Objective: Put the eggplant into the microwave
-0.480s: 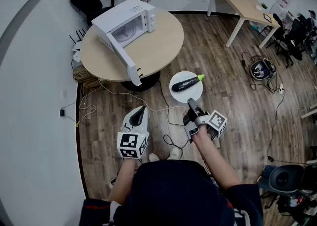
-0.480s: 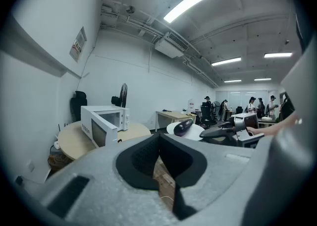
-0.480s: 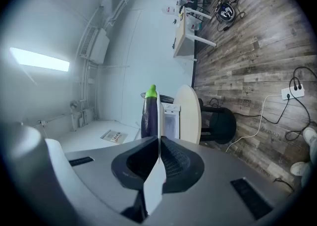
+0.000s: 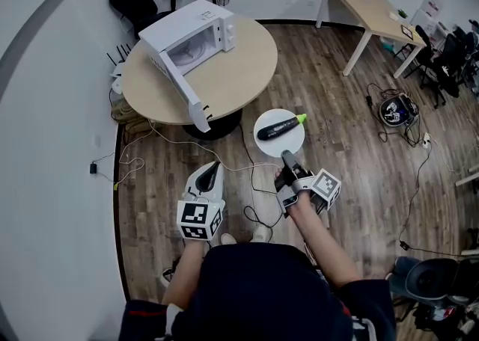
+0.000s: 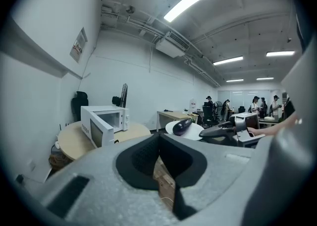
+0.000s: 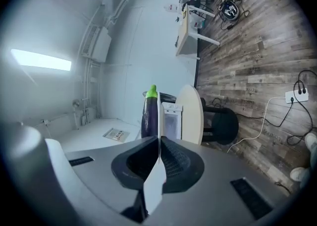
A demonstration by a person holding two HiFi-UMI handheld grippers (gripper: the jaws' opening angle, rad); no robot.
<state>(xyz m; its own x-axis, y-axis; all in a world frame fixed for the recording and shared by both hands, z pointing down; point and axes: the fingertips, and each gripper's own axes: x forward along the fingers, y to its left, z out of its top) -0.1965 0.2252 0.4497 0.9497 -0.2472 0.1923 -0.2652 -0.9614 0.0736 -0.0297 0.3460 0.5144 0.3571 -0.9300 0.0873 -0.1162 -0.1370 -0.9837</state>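
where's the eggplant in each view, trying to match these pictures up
Head view: eggplant just right of centre, lying on the white plate, below the round table.
Left gripper view: eggplant right of centre, above the jaws.
Right gripper view: eggplant at centre, upright in the picture, just above the jaws.
Shared landmark: the open microwave, which is in all three views.
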